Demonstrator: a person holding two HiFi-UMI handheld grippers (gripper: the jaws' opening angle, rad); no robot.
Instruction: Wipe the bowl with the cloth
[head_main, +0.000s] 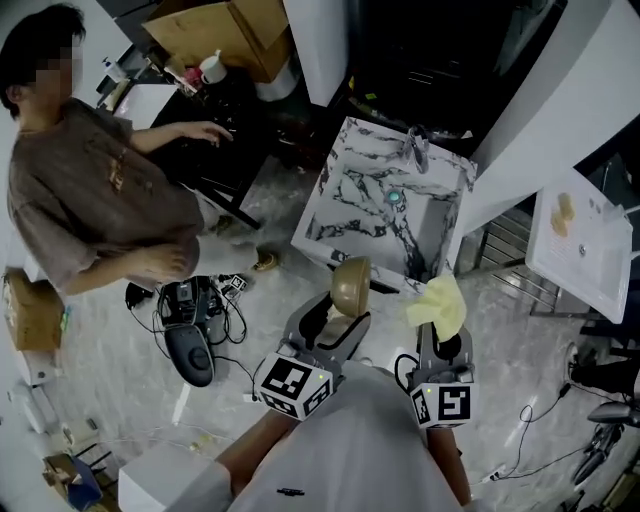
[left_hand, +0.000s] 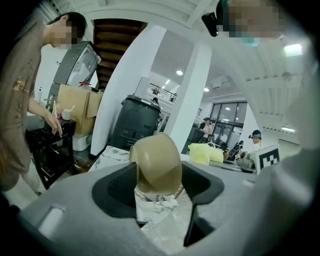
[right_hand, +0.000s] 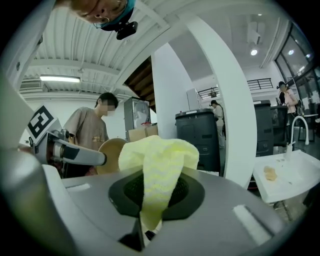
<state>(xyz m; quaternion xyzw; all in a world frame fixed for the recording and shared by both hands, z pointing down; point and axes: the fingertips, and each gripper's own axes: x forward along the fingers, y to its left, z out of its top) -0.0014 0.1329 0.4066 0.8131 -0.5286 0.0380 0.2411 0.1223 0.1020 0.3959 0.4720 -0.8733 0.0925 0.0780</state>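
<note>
Held in the air above the floor, the left gripper (head_main: 341, 318) clamps a tan bowl (head_main: 350, 285) and the right gripper (head_main: 439, 340) pinches a yellow cloth (head_main: 438, 305) beside it — wiping well probably means steadying the bowl and sweeping cloth inside.

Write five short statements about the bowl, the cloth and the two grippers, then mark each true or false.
1. The left gripper holds the bowl. True.
2. The cloth is blue. False: it is yellow.
3. The right gripper is shut on the cloth. True.
4. The cloth is pressed inside the bowl. False: the head view shows a gap between them.
5. The bowl sits in the sink. False: it is held up in the air, short of the sink.
</note>
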